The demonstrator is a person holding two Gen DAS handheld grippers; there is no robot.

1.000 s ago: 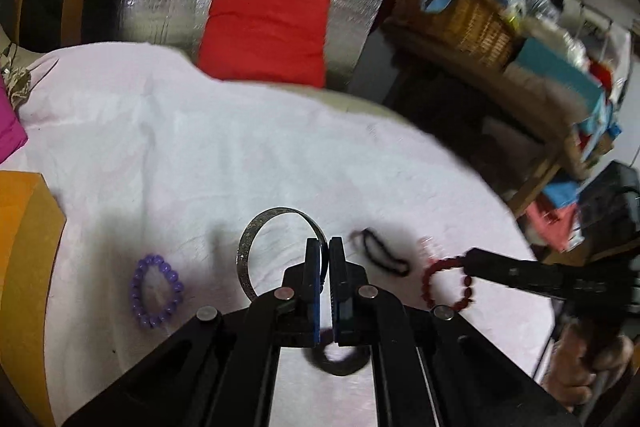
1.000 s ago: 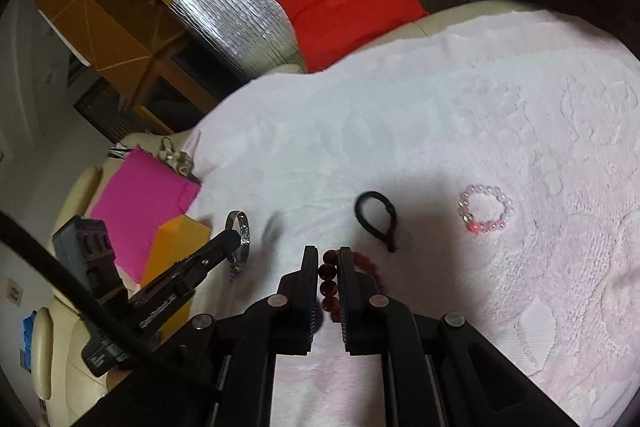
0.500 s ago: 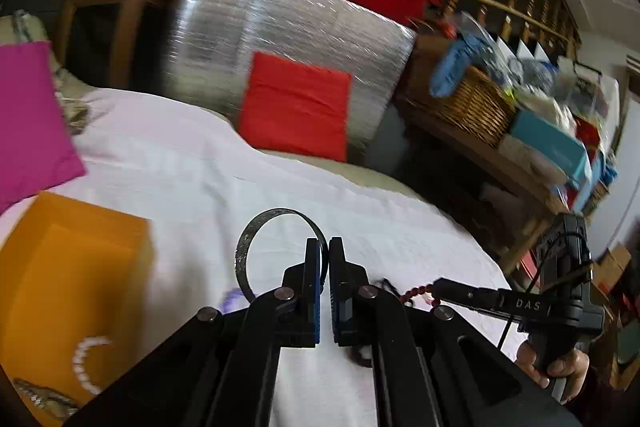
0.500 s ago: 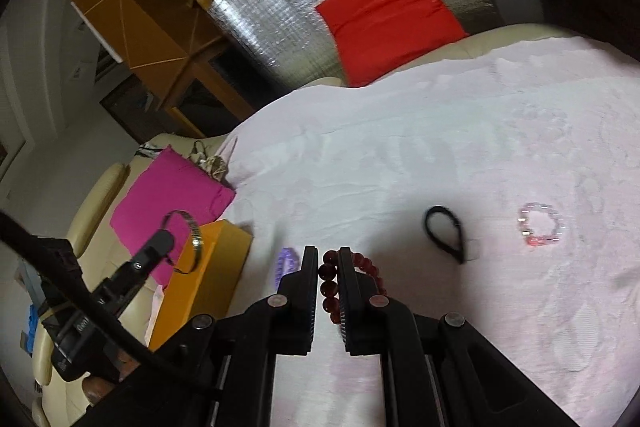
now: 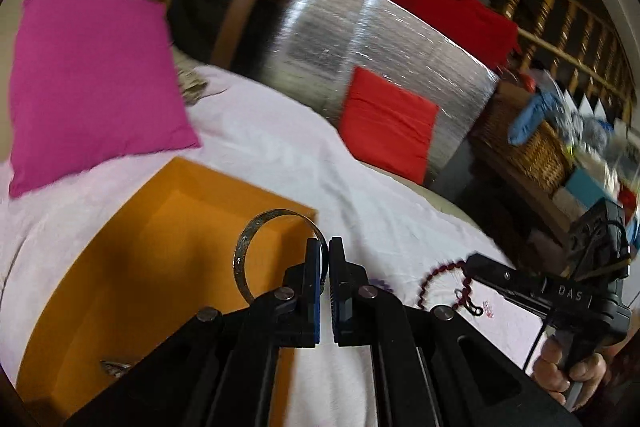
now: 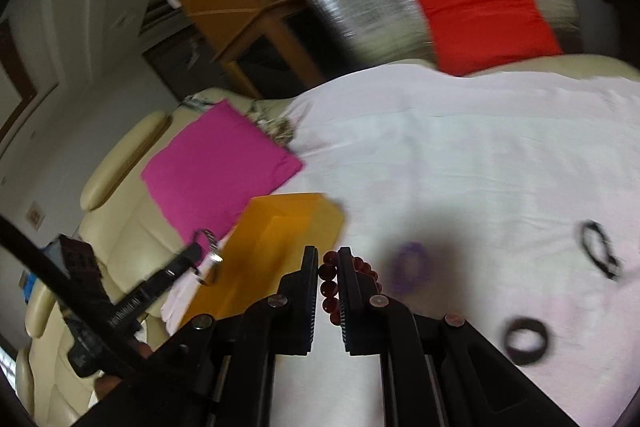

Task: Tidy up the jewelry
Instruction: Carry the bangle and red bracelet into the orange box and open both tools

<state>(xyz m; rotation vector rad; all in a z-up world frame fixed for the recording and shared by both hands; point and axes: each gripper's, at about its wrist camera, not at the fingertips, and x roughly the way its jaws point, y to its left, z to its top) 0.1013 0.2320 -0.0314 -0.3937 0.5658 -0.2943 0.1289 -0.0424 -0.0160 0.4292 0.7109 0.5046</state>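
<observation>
Silver bangle [image 5: 276, 251] now over orange box [image 5: 168, 267], previously over cloth.

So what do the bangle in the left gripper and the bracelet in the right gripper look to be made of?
The bangle looks like metal: a thin, rigid flat band, dull silver-grey with a faint sheen, possibly tarnished. The bracelet is a string of round, glossy dark-red beads, perhaps stone, glass or lacquered wood; the look cannot settle which.
</observation>
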